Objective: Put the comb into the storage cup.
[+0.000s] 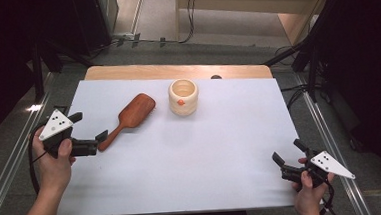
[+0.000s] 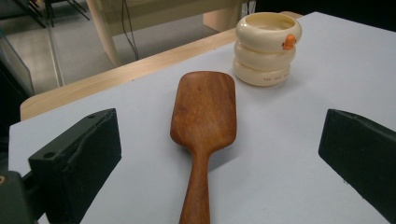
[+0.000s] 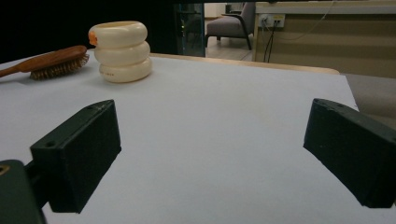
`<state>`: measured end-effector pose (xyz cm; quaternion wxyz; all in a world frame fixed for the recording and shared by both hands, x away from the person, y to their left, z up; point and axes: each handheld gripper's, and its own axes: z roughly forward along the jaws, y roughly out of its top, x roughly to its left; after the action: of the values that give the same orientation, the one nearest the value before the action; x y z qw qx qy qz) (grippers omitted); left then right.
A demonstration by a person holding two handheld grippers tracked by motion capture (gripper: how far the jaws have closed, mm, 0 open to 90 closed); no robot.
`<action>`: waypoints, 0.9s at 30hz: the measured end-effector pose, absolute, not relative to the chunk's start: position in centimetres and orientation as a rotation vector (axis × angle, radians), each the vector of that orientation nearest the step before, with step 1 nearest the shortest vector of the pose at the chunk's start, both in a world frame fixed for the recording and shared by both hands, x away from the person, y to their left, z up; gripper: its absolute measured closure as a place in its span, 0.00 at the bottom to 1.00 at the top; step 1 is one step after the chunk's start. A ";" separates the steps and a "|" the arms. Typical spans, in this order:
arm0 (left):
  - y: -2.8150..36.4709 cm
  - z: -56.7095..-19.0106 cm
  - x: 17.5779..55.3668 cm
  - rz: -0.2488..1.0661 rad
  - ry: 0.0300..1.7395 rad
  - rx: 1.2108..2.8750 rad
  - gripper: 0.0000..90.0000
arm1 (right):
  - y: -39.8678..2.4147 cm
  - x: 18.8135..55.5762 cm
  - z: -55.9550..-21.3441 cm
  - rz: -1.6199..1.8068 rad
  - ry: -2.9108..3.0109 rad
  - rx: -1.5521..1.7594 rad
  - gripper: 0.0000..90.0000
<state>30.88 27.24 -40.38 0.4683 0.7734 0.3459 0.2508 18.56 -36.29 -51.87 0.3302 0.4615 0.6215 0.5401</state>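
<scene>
left tongs lined up on the brown wooden paddle hairbrush, nothing gripped yet.
the brush lies bristles-down on the white counter, left of the cream ringed cup. i judge it light, rigid and a bit slick with varnish, so i'd take it by the narrow handle, which sits between my left tongs' jaws; they're spread wide and touch nothing. my right tongs hover near the counter's right front corner, also released and empty.

L gripper and R gripper, both w/ fingers wide apart, low over table edges.
</scene>
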 end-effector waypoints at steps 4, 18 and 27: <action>26.7 -40.2 31.6 0.593 0.840 1.933 0.00 | -36.3 18.6 -51.9 1.407 1.625 1.220 0.00; 25.1 -41.4 34.4 0.523 0.880 2.059 0.00 | -36.1 18.8 -51.8 1.395 1.645 1.221 0.00; 24.4 -41.8 35.8 0.499 0.884 2.136 0.00 | -36.1 18.8 -51.9 1.401 1.647 1.217 0.00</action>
<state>35.83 24.36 -41.77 0.3785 0.8361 0.3459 0.1952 18.80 -36.09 -51.85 0.3243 0.4640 0.6279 0.5341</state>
